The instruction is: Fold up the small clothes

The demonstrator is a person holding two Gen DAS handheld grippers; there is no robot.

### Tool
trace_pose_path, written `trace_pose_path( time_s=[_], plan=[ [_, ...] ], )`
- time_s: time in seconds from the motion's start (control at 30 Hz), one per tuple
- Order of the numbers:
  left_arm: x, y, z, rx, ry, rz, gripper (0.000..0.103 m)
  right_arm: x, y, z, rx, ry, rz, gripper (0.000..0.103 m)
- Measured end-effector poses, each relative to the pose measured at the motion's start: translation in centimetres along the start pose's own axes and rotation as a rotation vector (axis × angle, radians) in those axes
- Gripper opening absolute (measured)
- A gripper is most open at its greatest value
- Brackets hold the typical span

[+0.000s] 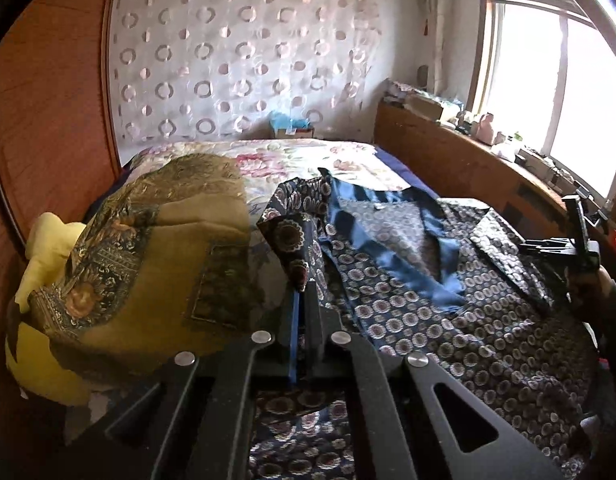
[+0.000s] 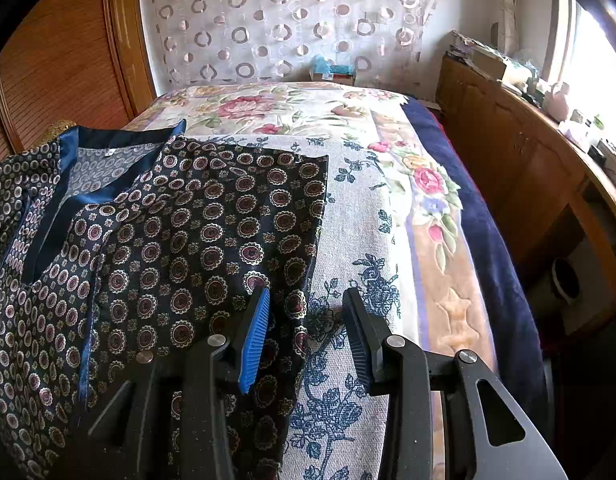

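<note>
A dark navy shirt (image 1: 427, 320) printed with round medallions lies spread on the bed, its shiny blue collar (image 1: 387, 256) facing up. My left gripper (image 1: 306, 294) is shut on a fold of the shirt's left side, and that flap of cloth (image 1: 292, 240) stands up off the bed above the fingers. In the right wrist view the same shirt (image 2: 188, 240) fills the left half. My right gripper (image 2: 306, 312) is open low over the shirt's right edge. Its blue pad (image 2: 256, 336) is above the cloth, and the other finger (image 2: 359, 332) is over the bedspread.
A heap of olive-gold patterned cloth (image 1: 156, 248) with yellow fabric (image 1: 44, 248) under it lies left of the shirt. The floral bedspread (image 2: 347, 128) runs to a cardboard box (image 2: 331, 74) at the far wall. A wooden cabinet (image 2: 519, 168) lines the right side, and a wooden wardrobe (image 1: 48, 100) the left.
</note>
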State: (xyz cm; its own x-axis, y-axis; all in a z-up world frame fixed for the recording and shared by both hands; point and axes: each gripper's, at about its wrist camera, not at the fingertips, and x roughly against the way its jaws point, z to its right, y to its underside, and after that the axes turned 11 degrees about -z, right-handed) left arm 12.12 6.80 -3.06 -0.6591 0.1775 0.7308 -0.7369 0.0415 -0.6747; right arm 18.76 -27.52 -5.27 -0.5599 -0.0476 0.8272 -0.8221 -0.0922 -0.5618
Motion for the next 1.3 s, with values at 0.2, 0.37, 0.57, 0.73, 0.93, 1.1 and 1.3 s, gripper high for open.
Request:
trace_pose_path(
  time_s=[0.2,0.37,0.57,0.73,0.93,1.1,1.3],
  plan=[
    [0.7,-0.1,0.9,-0.023,0.008,0.017,0.002,-0.5,-1.3,0.4,-0.011,0.001,-0.026,0.041],
    [0.9,-0.2,1.3,-0.035,0.004,0.022,0.002,-1.9,-4.3,0.9,-0.015,-0.008,-0.068,0.041],
    [1.8,0.6,1.8,-0.035,0.02,0.042,0.002,-3.4,-7.1,0.6,0.0,-0.001,-0.1,0.027],
    [3.4,2.2,1.5,-0.021,0.025,0.057,0.002,-1.8,-5.7,-1.9,0.102,0.0,-0.042,0.002],
    [6.4,4.6,1.0,0.013,0.028,0.098,0.002,5.1,-1.5,-2.7,0.101,-0.086,0.152,0.001],
    [8.4,6.7,0.0,0.051,0.023,0.113,0.002,9.7,3.4,-2.2,0.084,-0.136,0.24,0.001],
    [9.3,8.8,-1.2,0.096,0.003,0.103,0.002,11.9,9.7,-1.3,0.068,-0.162,0.247,0.001]
  ],
)
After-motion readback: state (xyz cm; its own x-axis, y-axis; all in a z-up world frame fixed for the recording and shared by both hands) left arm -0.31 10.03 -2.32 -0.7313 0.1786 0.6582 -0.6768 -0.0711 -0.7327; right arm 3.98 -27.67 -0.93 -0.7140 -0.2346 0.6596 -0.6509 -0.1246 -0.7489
